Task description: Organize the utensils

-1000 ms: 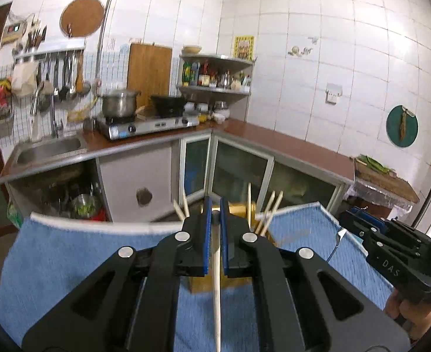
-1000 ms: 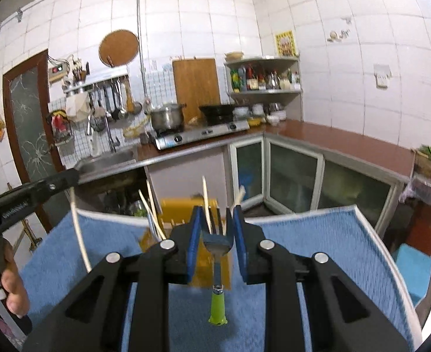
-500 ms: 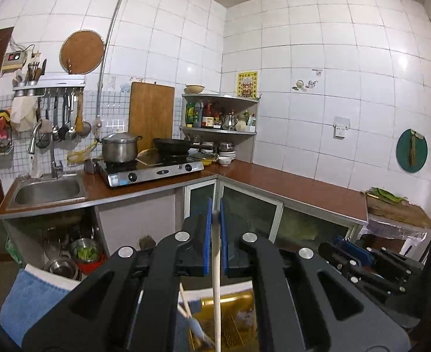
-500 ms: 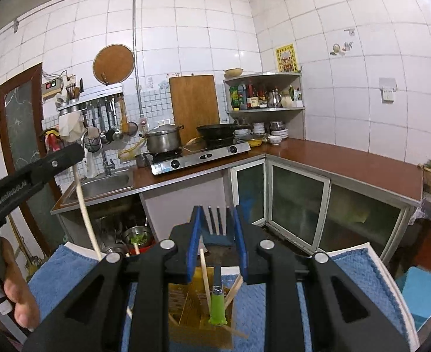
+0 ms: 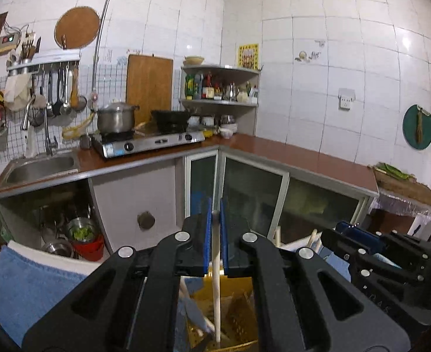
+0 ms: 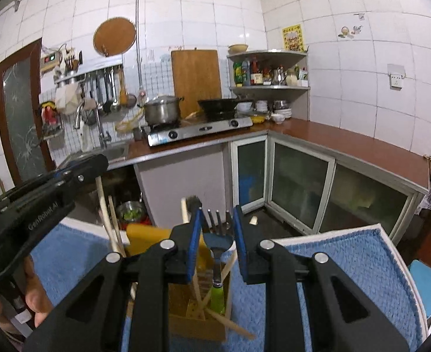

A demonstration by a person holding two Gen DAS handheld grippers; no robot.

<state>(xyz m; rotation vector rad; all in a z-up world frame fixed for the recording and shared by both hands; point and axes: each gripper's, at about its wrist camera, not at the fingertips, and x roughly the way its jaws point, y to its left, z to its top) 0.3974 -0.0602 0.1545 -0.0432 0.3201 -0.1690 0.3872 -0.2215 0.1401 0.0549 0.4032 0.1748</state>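
Observation:
My left gripper (image 5: 214, 214) is shut on a pale wooden chopstick (image 5: 216, 278) that hangs down between its blue pads into a yellow perforated utensil holder (image 5: 239, 316). In the right wrist view my right gripper (image 6: 217, 220) is shut on a fork (image 6: 218, 242) by its head, tines up. The fork's green handle (image 6: 217, 296) dips into the holder (image 6: 198, 319), where several chopsticks stand. The left gripper (image 6: 96, 164) shows at the left with its chopstick (image 6: 105, 211). The right gripper (image 5: 333, 231) shows at the right of the left wrist view.
The holder stands on a blue towel (image 6: 341, 267) over a white-edged table. A hand (image 6: 36, 299) grips the left tool. Beyond are a kitchen counter (image 5: 303, 158), a sink (image 5: 39, 167), a stove (image 5: 148, 143) with a pot and glass-fronted cabinets (image 6: 300, 187).
Both grippers have moved forward over the holder and sunk. The chopstick and the fork's handle, earlier above the towel, now reach down into the holder. Both grips are unchanged.

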